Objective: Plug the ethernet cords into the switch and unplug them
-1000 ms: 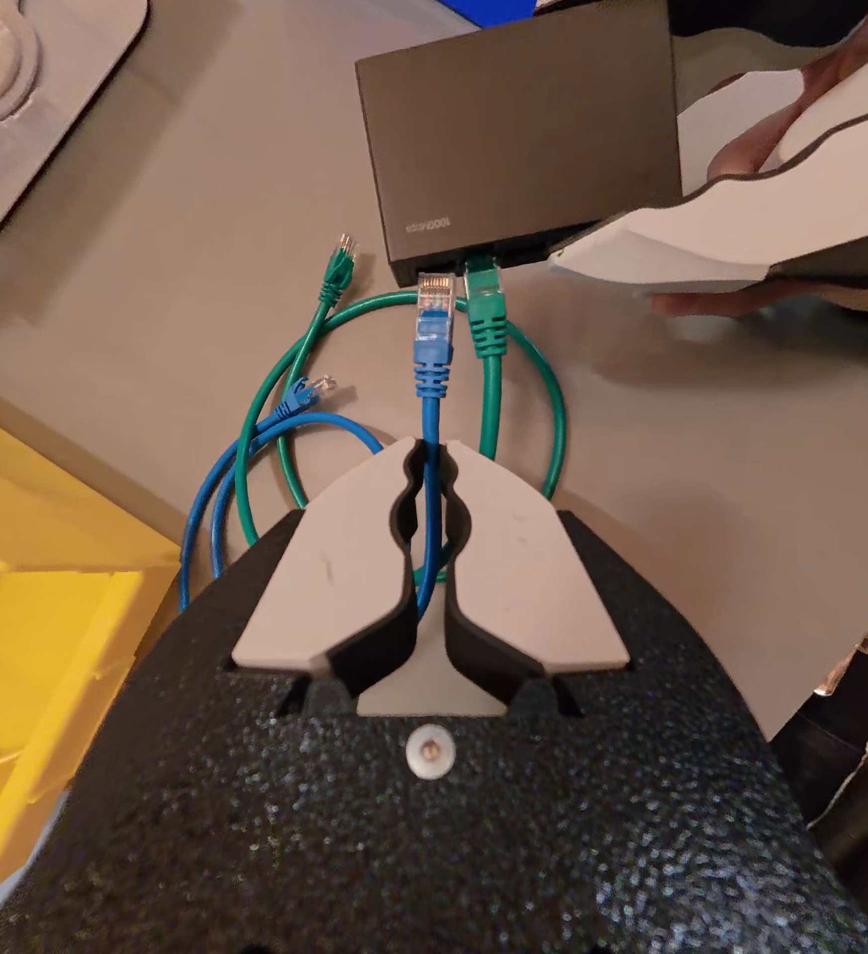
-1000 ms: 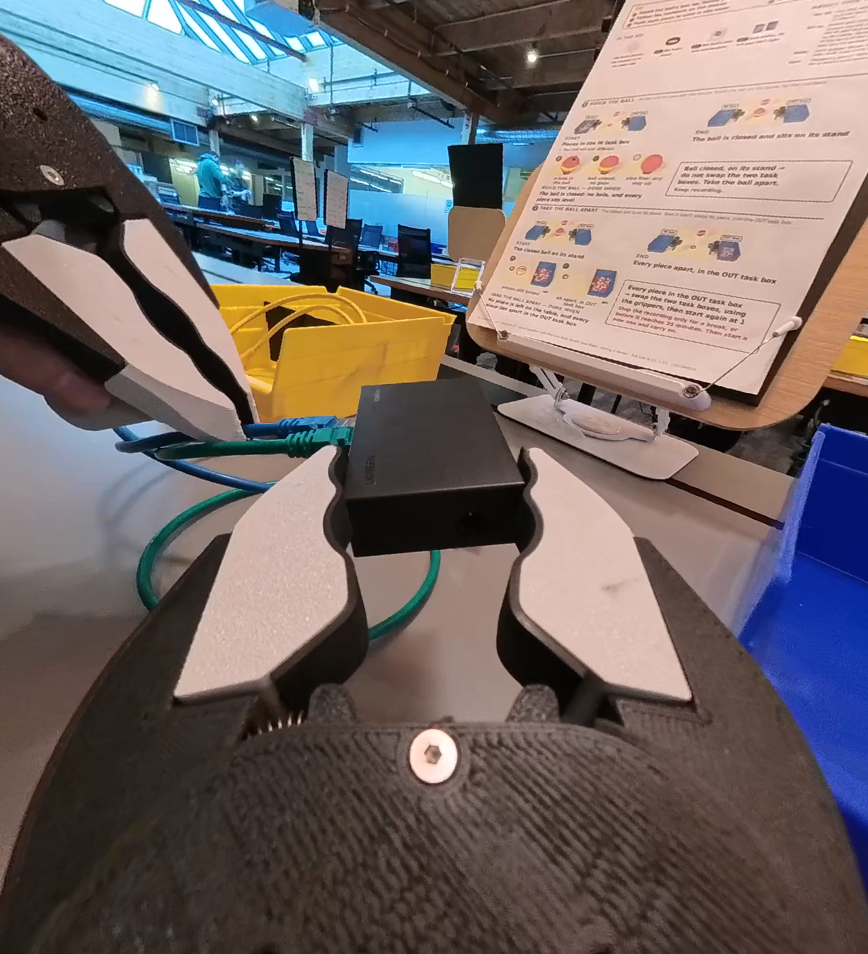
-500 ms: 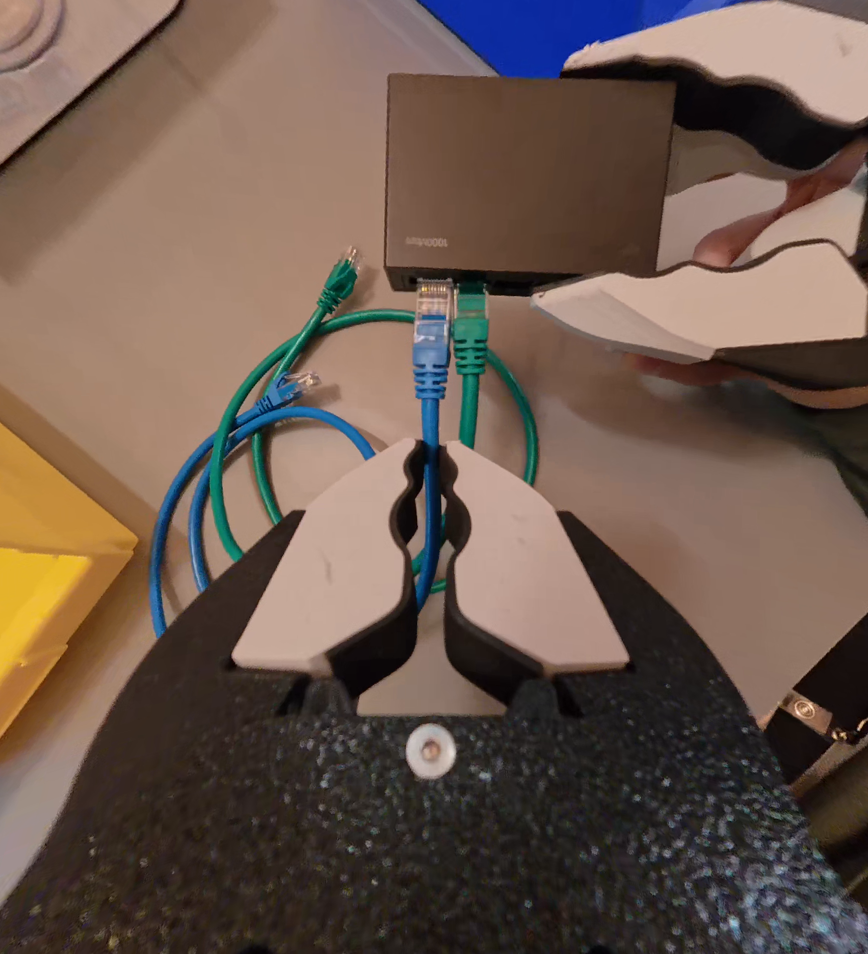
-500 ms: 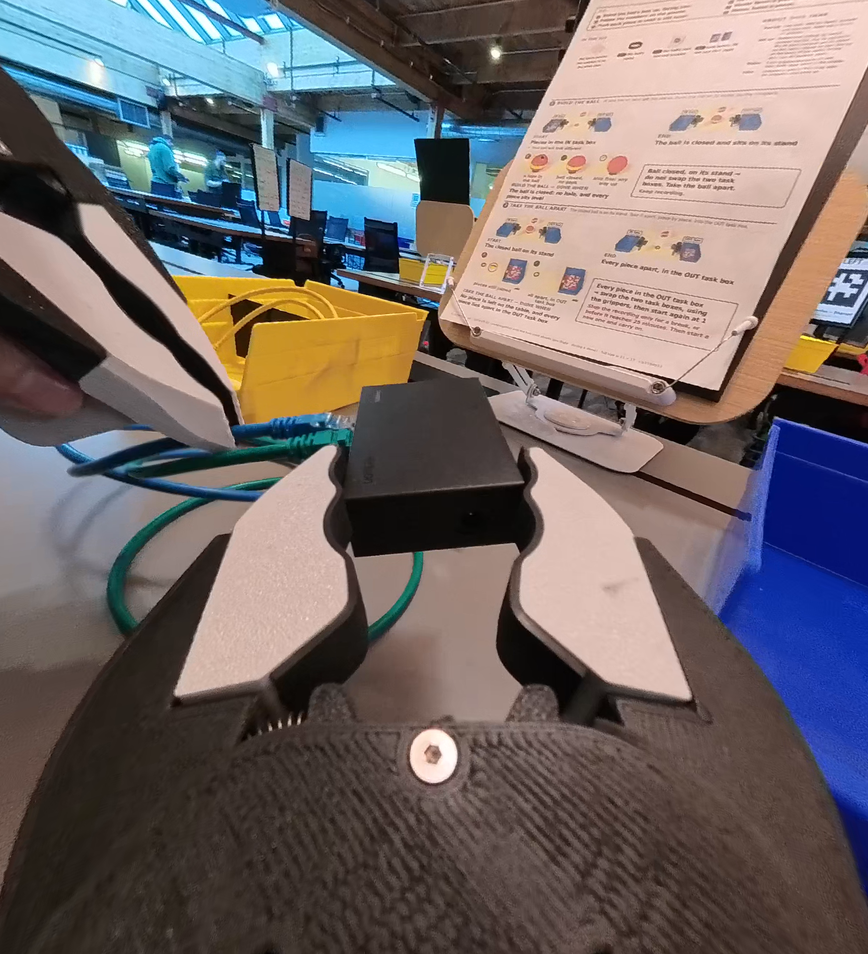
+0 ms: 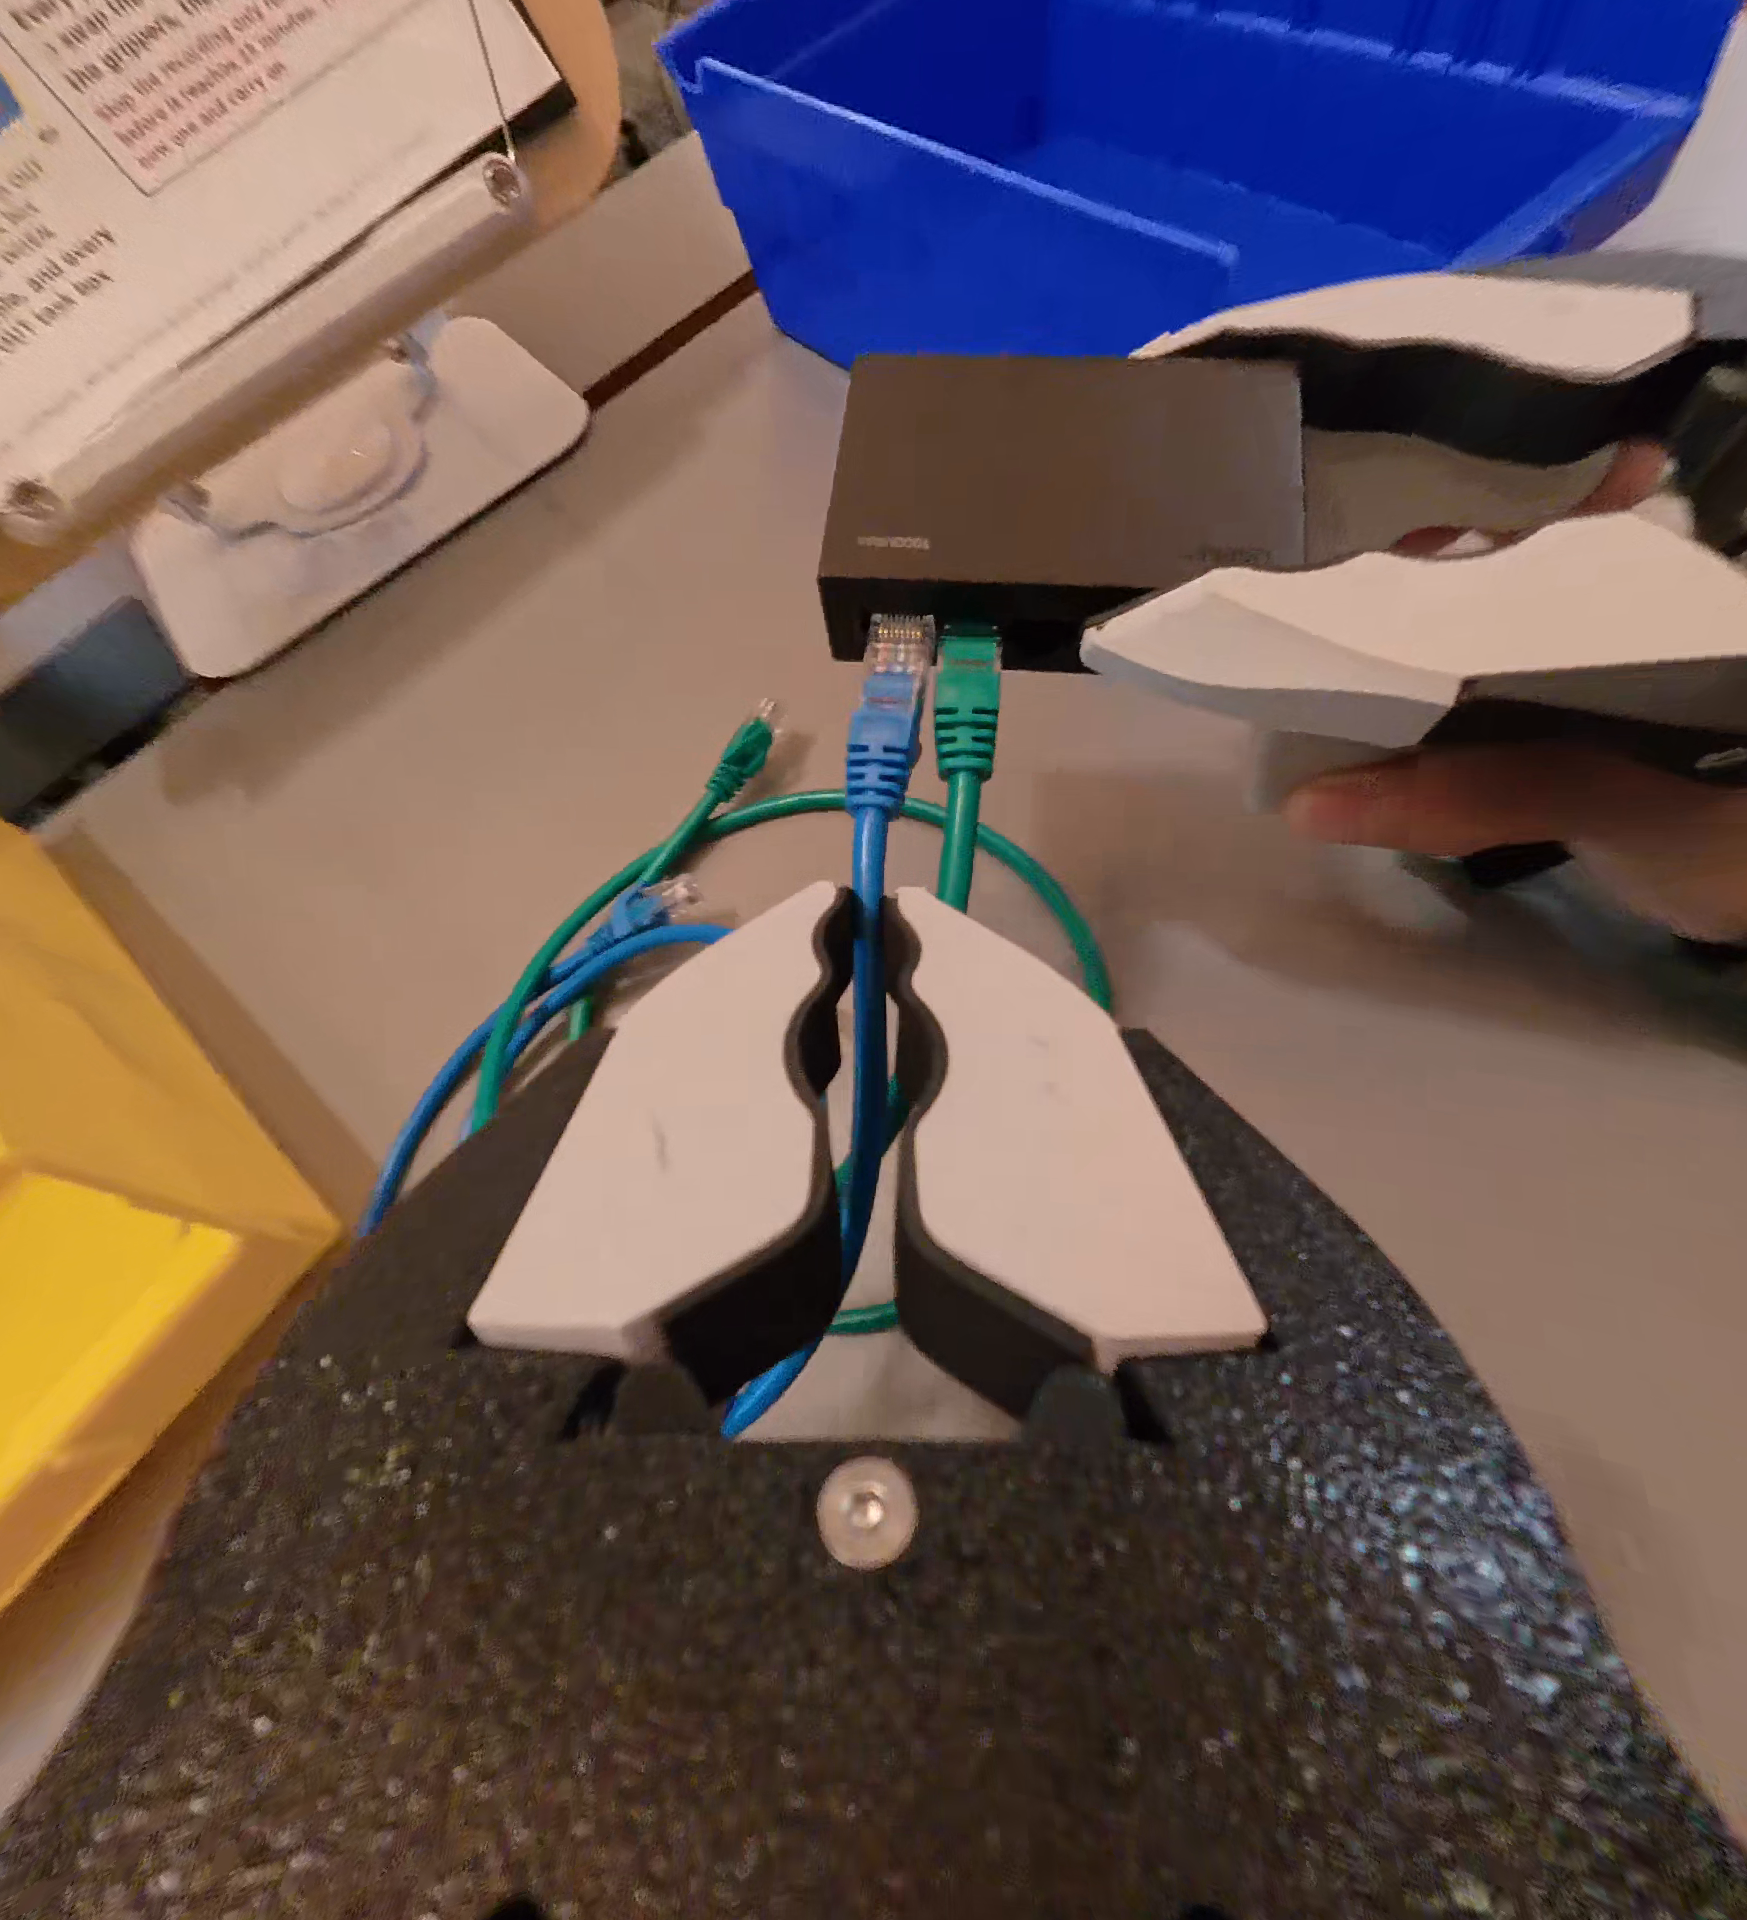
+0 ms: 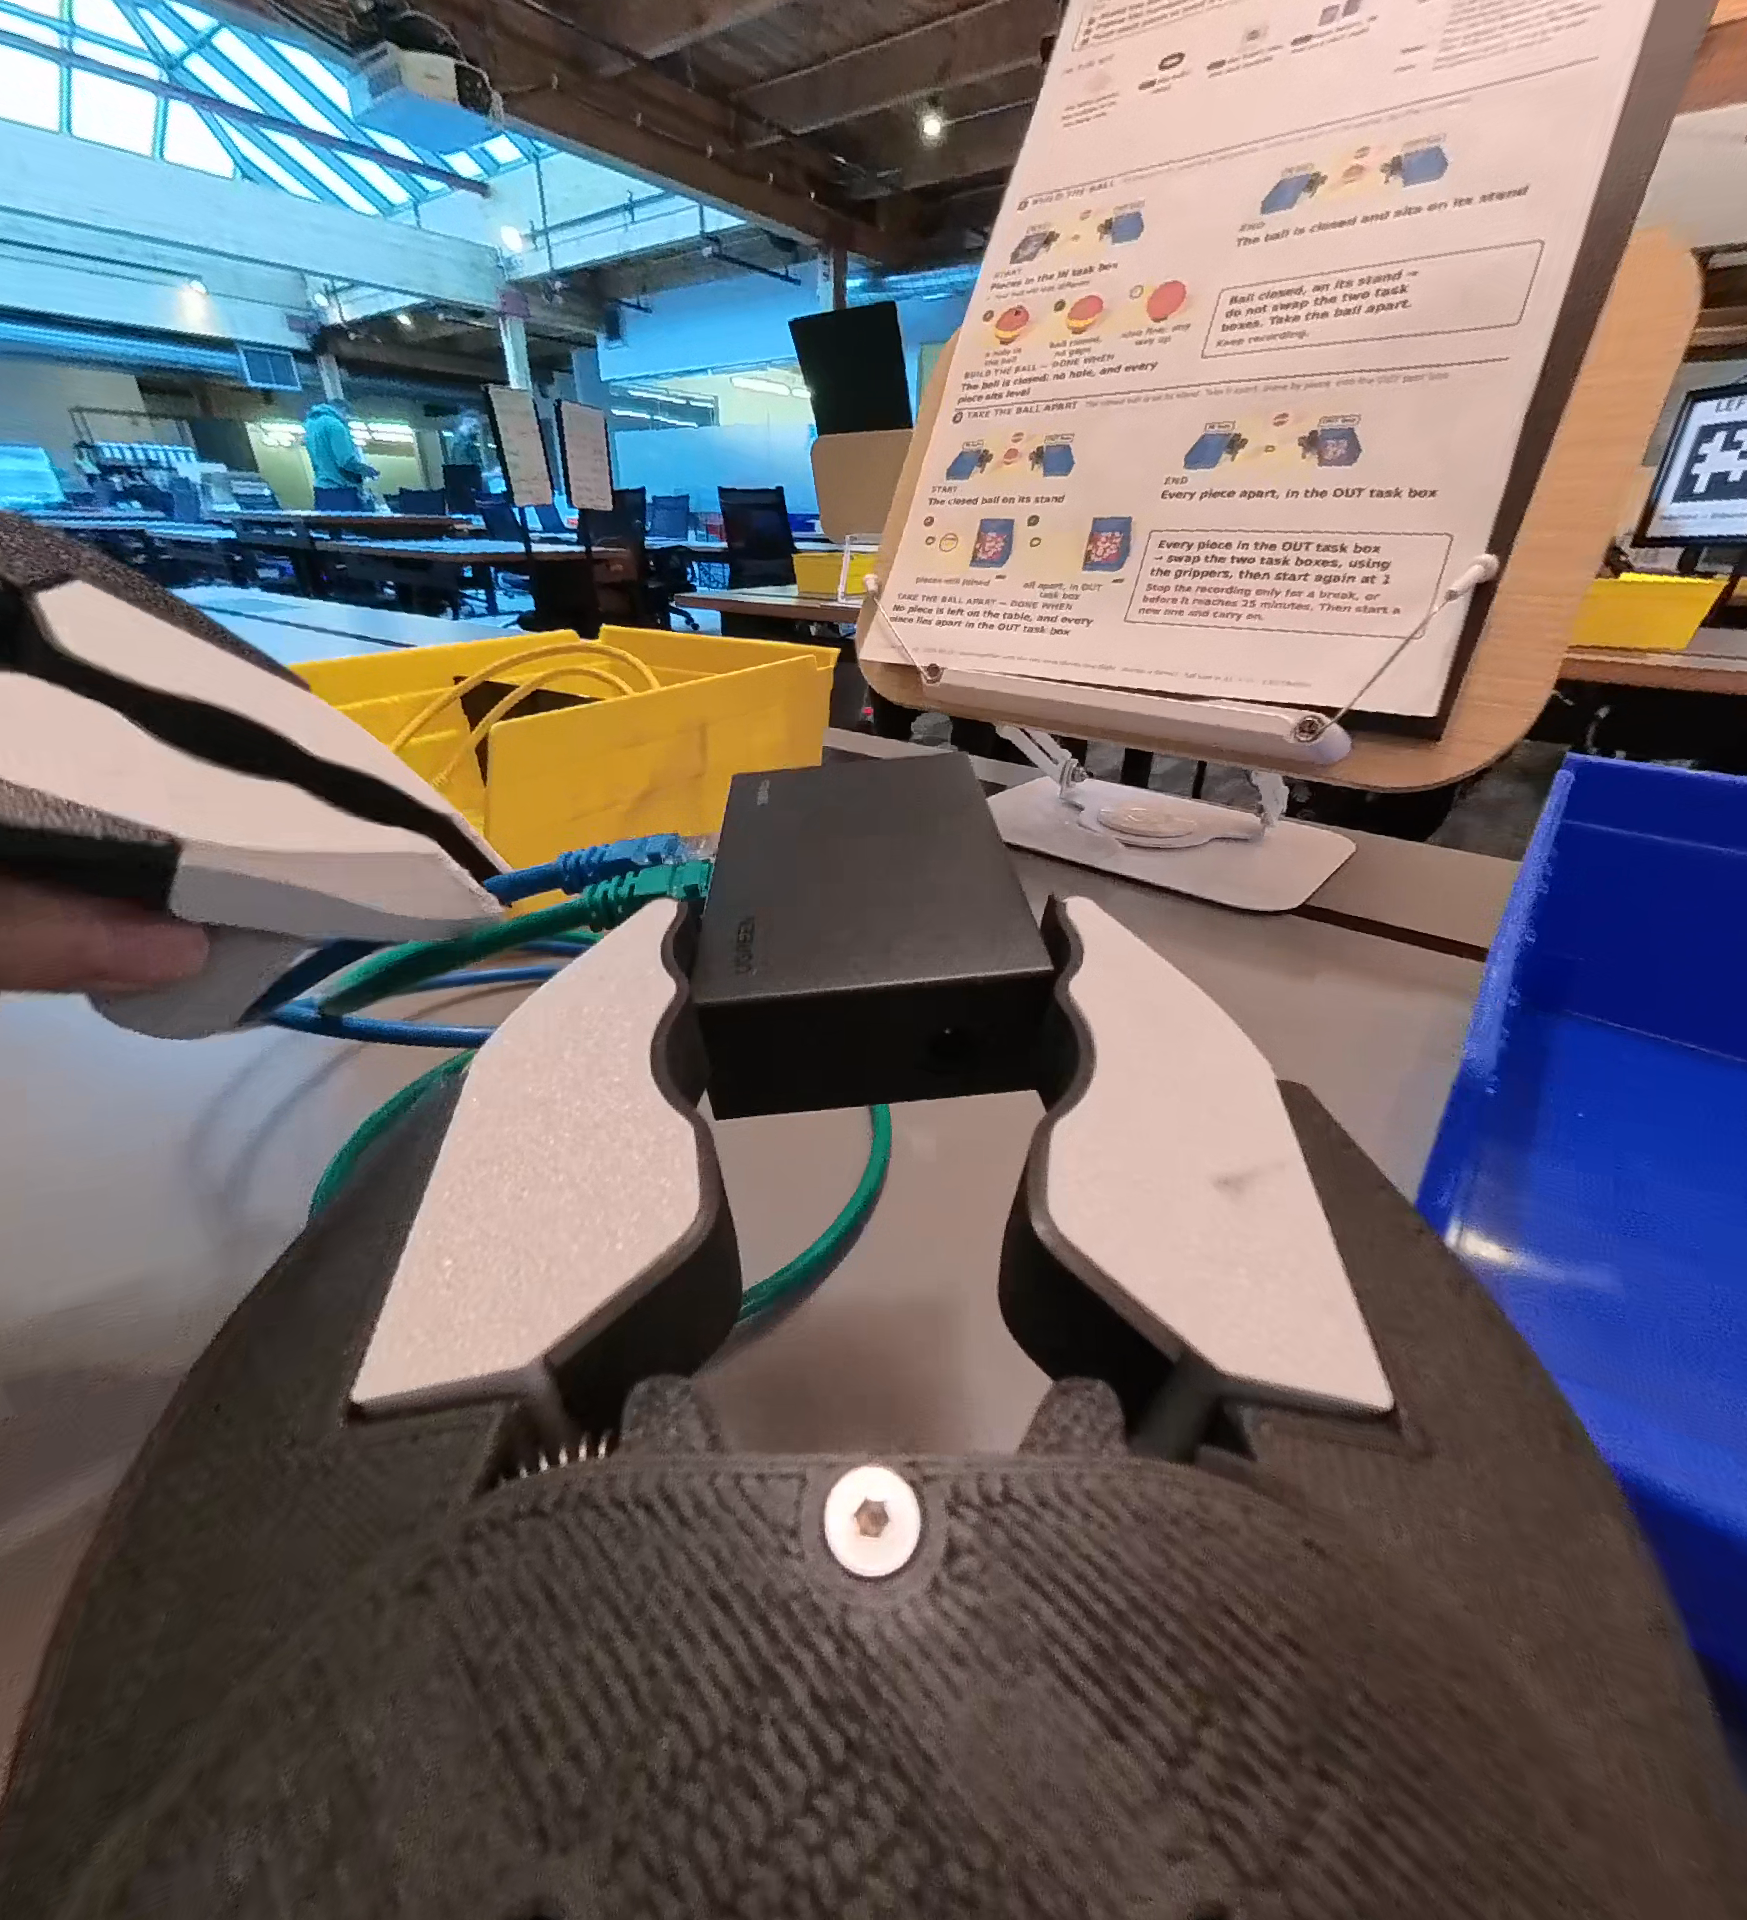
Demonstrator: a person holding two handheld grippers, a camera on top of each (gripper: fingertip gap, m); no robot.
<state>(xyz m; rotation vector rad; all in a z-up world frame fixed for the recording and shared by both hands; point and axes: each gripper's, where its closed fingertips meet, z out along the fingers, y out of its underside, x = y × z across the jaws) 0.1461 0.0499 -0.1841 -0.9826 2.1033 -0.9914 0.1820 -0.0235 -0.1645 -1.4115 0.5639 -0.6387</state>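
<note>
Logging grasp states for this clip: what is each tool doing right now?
Left tool: closed on the blue cord.
Right tool: closed on the switch.

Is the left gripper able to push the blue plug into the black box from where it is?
Probably yes. The left gripper pinches the blue cord, and its plug sits at a port beside the plugged green cord. The right gripper holds the switch.

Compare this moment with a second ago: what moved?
The blue plug has closed on the switch port and now sits at its mouth, beside the seated green plug. Unchanged: left gripper clamps the blue cord, right gripper clamps the switch.
</note>
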